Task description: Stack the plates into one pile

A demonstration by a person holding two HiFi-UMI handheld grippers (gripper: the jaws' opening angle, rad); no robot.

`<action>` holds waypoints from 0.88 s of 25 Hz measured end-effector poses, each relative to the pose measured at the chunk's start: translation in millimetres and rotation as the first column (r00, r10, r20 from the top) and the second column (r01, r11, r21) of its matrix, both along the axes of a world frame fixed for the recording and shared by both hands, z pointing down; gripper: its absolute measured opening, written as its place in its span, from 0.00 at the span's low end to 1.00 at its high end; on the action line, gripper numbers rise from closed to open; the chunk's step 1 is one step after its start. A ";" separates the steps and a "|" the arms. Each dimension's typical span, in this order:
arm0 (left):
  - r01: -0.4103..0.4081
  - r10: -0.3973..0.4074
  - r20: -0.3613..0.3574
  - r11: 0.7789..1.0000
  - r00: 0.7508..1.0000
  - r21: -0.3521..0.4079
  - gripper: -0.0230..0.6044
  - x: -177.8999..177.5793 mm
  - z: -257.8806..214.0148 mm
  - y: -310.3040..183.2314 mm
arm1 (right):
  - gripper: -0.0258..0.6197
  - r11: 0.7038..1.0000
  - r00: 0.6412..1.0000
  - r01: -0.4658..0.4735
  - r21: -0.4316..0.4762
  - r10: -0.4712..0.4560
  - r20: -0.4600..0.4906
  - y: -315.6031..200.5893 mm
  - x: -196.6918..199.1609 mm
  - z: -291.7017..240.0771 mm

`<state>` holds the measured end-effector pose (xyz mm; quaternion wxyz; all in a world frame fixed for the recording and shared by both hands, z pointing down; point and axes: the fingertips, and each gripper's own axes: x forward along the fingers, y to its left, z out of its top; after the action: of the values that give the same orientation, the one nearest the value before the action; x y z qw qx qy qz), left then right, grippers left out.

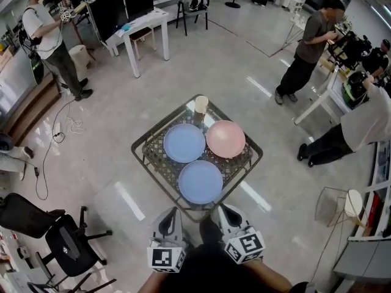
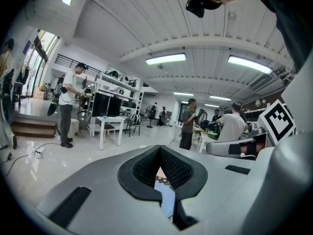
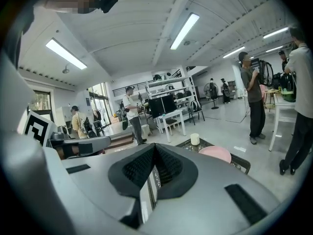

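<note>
Three plates lie apart on a small glass-topped table (image 1: 146,144) in the head view: a blue plate (image 1: 184,143) at the back left, a pink plate (image 1: 225,138) at the back right, and a second blue plate (image 1: 200,182) nearest me. My left gripper (image 1: 169,222) and right gripper (image 1: 231,217) hang side by side just short of the table's near corner, both shut and holding nothing. In the right gripper view the pink plate (image 3: 215,153) shows past the shut jaws. A sliver of blue plate (image 2: 165,203) shows through the left gripper's jaws.
A pale cup (image 1: 201,105) stands at the table's far corner. An office chair (image 1: 67,244) sits at the lower left, a stool (image 1: 342,206) at the right. Several people stand around the room, and a white desk (image 1: 142,28) is at the back.
</note>
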<state>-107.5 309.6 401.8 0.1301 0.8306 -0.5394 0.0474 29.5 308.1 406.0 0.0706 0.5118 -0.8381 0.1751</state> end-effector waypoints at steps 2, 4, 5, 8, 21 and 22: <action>0.013 -0.013 0.001 1.000 1.000 -0.012 0.05 7.6 1.7 -18.8 | 0.04 1.000 1.000 0.011 -0.006 -0.011 0.004 -20.1 8.4 1.7; 0.025 -0.025 -0.006 0.999 1.000 -0.033 0.05 16.2 4.2 -38.3 | 0.04 1.000 1.000 0.026 -0.013 -0.025 0.005 -40.1 16.6 3.7; 0.032 -0.032 -0.007 0.999 0.999 -0.044 0.05 20.6 5.9 -46.8 | 0.04 0.999 0.999 0.035 -0.018 -0.035 0.003 -49.2 20.6 5.1; 0.062 -0.063 -0.005 0.996 0.998 -0.066 0.05 32.6 9.0 -65.6 | 0.04 0.997 0.998 0.068 -0.032 -0.068 -0.006 -72.2 33.6 9.9; 0.164 -0.158 0.053 0.977 0.986 -0.139 0.05 54.7 38.4 -120.2 | 0.04 0.977 0.988 0.150 -0.153 -0.155 -0.024 -142.9 66.7 69.7; 0.163 -0.157 0.050 0.975 0.986 -0.152 0.05 53.8 42.3 -123.4 | 0.04 0.975 0.988 0.146 -0.167 -0.152 -0.024 -146.8 67.1 75.6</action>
<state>-53.7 186.2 444.1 0.1876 0.7708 -0.6016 0.0942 96.6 161.3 481.6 0.1408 0.4429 -0.8555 0.2284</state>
